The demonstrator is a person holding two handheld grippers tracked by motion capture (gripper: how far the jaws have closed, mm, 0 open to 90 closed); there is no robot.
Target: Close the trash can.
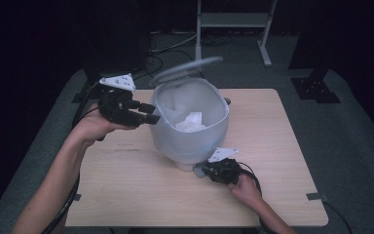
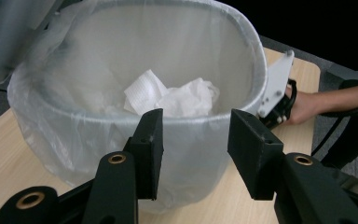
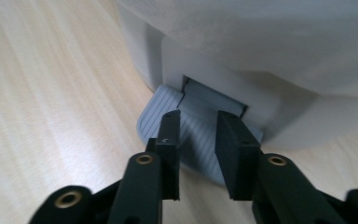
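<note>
A small pale grey plastic pedal bin [image 1: 190, 122] is seen standing in the middle of a light wooden table [image 1: 282, 146]. The bin is lined with a thin see-through plastic bag [image 2: 74, 135], and the bag's edge is folded over the rim. The bin's round grey lid [image 1: 187, 68] is held up at the back, tilted open. Inside the bin, crumpled white paper [image 2: 177, 95] is seen lying at the bottom.

The left gripper [image 1: 146, 115] is held up at the left side of the bin, close to the rim. In the left gripper view, its two black fingers [image 2: 150, 149] are spread apart, and the near wall of the bag-covered bin is seen just past them. Nothing is pinched by them. It cannot be told if the bag is touched.

The right gripper [image 1: 200, 170] is held low on the table, at the front foot of the bin. In the right gripper view, its fingers [image 3: 233, 149] are parted a little and are pointed down at the ribbed grey foot pedal [image 3: 191, 135] that sticks out from the bottom of the bin. The pedal is seen below and between the fingers. Nothing is squeezed between them. It cannot be told if the pedal is pressed by the tips.

A grey metal stand [image 1: 233, 24] is seen on the dark floor behind the table.
</note>
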